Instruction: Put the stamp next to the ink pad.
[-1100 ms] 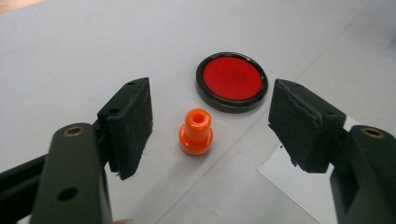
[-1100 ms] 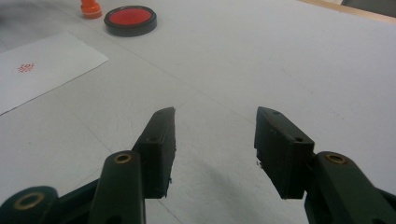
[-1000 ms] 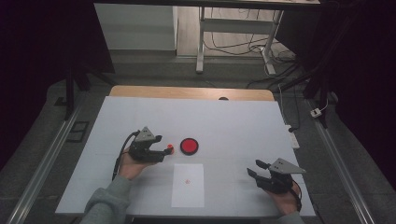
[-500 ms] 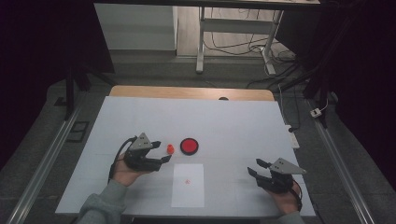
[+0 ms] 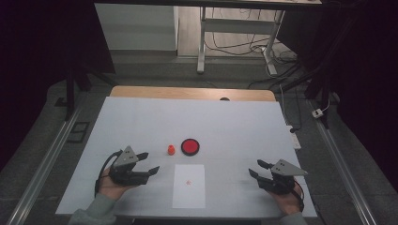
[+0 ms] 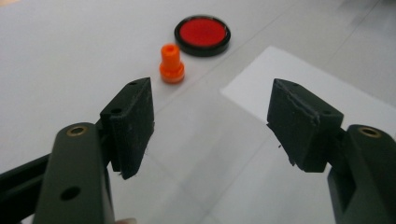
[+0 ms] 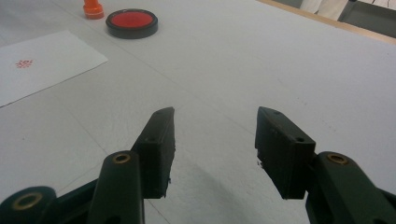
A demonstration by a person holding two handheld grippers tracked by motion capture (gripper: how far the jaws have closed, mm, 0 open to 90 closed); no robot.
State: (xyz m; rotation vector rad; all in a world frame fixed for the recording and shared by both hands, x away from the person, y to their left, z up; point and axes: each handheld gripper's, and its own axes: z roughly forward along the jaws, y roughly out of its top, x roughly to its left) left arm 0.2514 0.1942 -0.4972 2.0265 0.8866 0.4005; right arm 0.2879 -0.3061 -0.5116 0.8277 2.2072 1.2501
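A small orange stamp (image 5: 171, 150) stands upright on the white table, just left of a round red ink pad (image 5: 190, 146) in a black rim. In front of them lies a white sheet of paper (image 5: 188, 197) with a small red print (image 5: 188, 182) on it. My left gripper (image 5: 149, 162) hovers low to the left of the paper, open and empty. In the left gripper view the stamp (image 6: 171, 64) and the pad (image 6: 202, 35) lie well beyond its jaws (image 6: 210, 100). My right gripper (image 5: 256, 168) rests open and empty right of the paper, its jaws (image 7: 212, 121) over bare table.
The white table top (image 5: 244, 126) has a wooden strip (image 5: 187, 93) along its far edge. Beyond it are a desk frame (image 5: 202, 42) and cables (image 5: 281, 70) on the floor. Metal rails (image 5: 51, 154) run along both sides of the table.
My left gripper has drawn back from the orange stamp, toward the person and to the left. The stamp stays standing beside the ink pad. The right gripper has kept still.
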